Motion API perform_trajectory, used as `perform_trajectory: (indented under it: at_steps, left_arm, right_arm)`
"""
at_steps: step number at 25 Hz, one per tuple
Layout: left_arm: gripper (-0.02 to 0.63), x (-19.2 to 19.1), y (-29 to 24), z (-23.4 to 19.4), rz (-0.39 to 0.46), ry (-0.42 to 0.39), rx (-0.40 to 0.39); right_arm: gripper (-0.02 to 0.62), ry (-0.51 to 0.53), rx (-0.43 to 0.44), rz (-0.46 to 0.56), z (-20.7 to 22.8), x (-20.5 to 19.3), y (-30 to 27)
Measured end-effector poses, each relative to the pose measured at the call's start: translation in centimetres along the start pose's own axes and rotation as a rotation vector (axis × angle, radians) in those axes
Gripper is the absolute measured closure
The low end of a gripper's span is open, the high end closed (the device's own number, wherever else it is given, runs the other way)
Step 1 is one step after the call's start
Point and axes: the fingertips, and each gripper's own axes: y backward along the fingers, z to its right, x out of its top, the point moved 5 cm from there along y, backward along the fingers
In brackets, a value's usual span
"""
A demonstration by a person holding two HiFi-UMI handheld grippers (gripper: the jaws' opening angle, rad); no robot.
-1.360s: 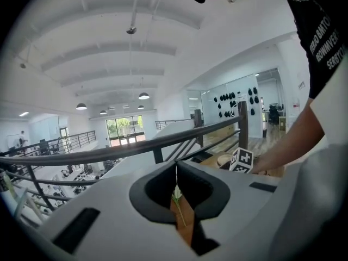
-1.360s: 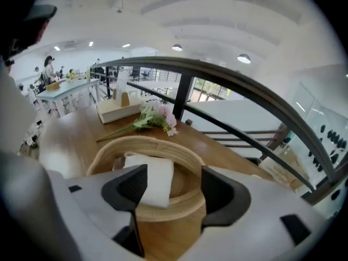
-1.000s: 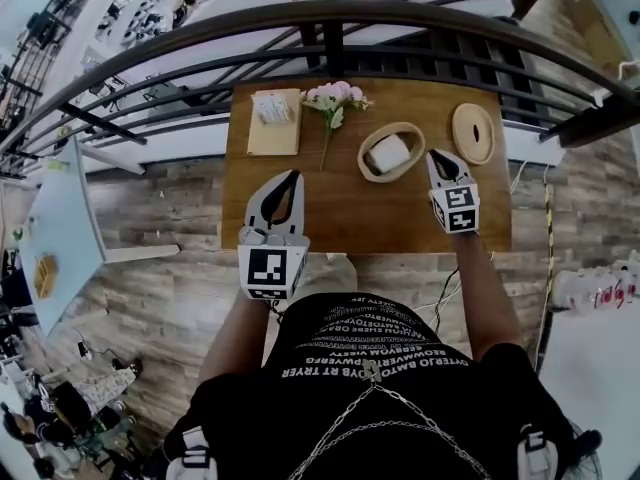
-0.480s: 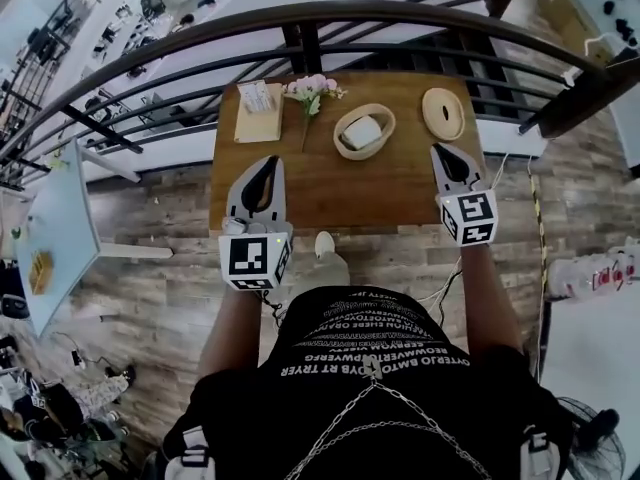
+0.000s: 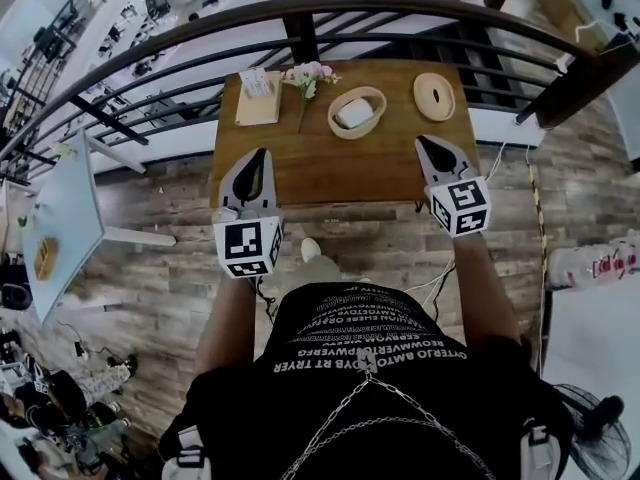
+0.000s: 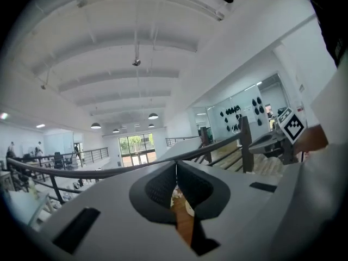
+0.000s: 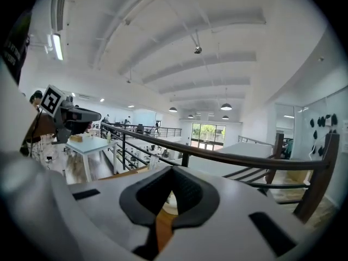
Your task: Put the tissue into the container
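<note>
The left hand-held gripper has its jaws drawn fully together, the dark pads meeting at the tips, with nothing caught between them; through the hollow behind the tips in the left gripper view only a strip of the wooden worktop shows. The right hand-held gripper is likewise closed to its narrowest, pad against pad, and grips nothing. Both hang over the near edge of the worktop, well apart from each other, and touch none of the things on it. The tissue, a white wad, lies inside the oval wooden container, which stands ahead of both grippers, forward and to the right of the left one, forward and to the left of the right one, clear of each. A round wooden lid lies flat just ahead of the right gripper, beside the container. Ahead of the left gripper rests a flat wooden board with a small pale item on it, and pink flowers lie between that board and the container. Beyond everything runs a dark railing.
</note>
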Motion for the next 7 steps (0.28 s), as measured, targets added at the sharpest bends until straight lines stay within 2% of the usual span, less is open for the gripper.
perform_trajectory:
  at_steps: [2,7]
  left_arm:
    - [0.577,0.4,0.3,-0.5,0.009,-0.04,0.028]
    - [0.577,0.2,0.8,-1.6,0.03,-0.079,0.078]
  right_arm:
    - [0.581,-0.002,0.027,0.002,-0.7,0.8,-0.1]
    - [0.581,0.017,0.06,-0.018,-2.5,1.1,0.3]
